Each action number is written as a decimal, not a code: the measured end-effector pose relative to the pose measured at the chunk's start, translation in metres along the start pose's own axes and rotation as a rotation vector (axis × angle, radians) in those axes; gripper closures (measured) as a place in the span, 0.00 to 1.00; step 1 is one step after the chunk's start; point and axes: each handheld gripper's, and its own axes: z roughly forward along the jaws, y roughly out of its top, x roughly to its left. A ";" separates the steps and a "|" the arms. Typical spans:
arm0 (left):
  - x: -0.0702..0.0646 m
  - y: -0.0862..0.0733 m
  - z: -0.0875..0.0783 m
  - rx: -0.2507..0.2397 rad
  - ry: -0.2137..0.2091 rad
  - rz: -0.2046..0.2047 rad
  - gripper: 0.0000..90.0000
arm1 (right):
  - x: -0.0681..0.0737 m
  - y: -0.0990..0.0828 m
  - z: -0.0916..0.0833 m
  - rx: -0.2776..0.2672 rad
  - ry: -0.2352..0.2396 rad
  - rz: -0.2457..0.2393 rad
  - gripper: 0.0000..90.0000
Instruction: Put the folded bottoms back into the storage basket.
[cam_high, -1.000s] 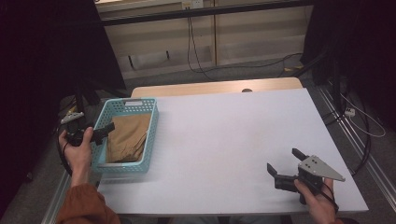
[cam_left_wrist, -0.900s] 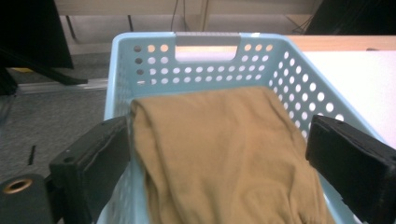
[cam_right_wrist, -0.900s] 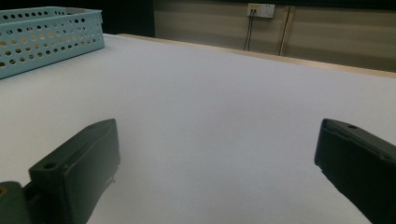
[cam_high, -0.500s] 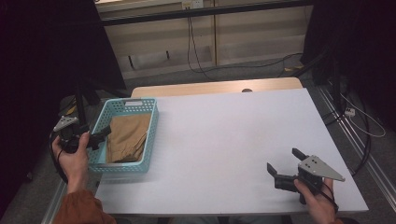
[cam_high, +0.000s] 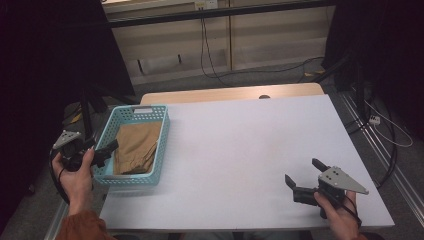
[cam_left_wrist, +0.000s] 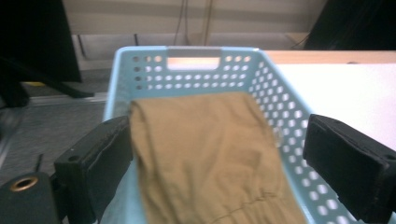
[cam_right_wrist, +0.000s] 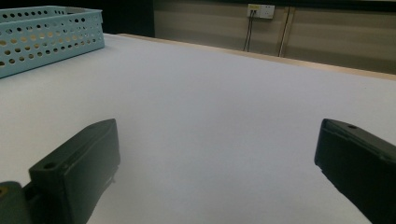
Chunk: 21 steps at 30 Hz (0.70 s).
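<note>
A light blue perforated basket (cam_high: 152, 176) stands at the left edge of the white table (cam_high: 240, 145). A folded tan cloth (cam_high: 136, 147) lies inside it, also seen in the left gripper view as the tan cloth (cam_left_wrist: 210, 154) within the basket (cam_left_wrist: 280, 98). My left gripper (cam_high: 109, 150) hangs just off the basket's near left side, open and holding nothing, its jaws wide apart in the left gripper view (cam_left_wrist: 233, 172). My right gripper (cam_high: 305, 172) rests low over the table's near right part, open with nothing between its jaws (cam_right_wrist: 219, 158).
Cables (cam_high: 210, 55) trail on the floor behind the table, and more lie at the right (cam_high: 385, 130). A dark stand (cam_high: 87, 107) rises left of the basket. A wooden strip (cam_high: 230, 94) runs along the table's far edge. The basket (cam_right_wrist: 46, 35) shows far left in the right gripper view.
My left gripper has drawn back to the left and toward the near edge, from over the basket's left rim to just outside it. The right gripper has stayed still.
</note>
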 end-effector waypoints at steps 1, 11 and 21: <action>-0.002 0.000 -0.001 -0.002 -0.004 0.003 0.09 | 0.000 0.000 0.000 -0.001 0.000 0.000 0.00; -0.017 -0.006 -0.019 -0.062 -0.023 0.018 0.09 | 0.001 0.000 -0.001 -0.002 -0.001 0.002 0.00; -0.030 -0.010 -0.033 -0.064 -0.067 -0.003 0.07 | 0.002 0.001 -0.001 -0.009 0.004 0.002 0.00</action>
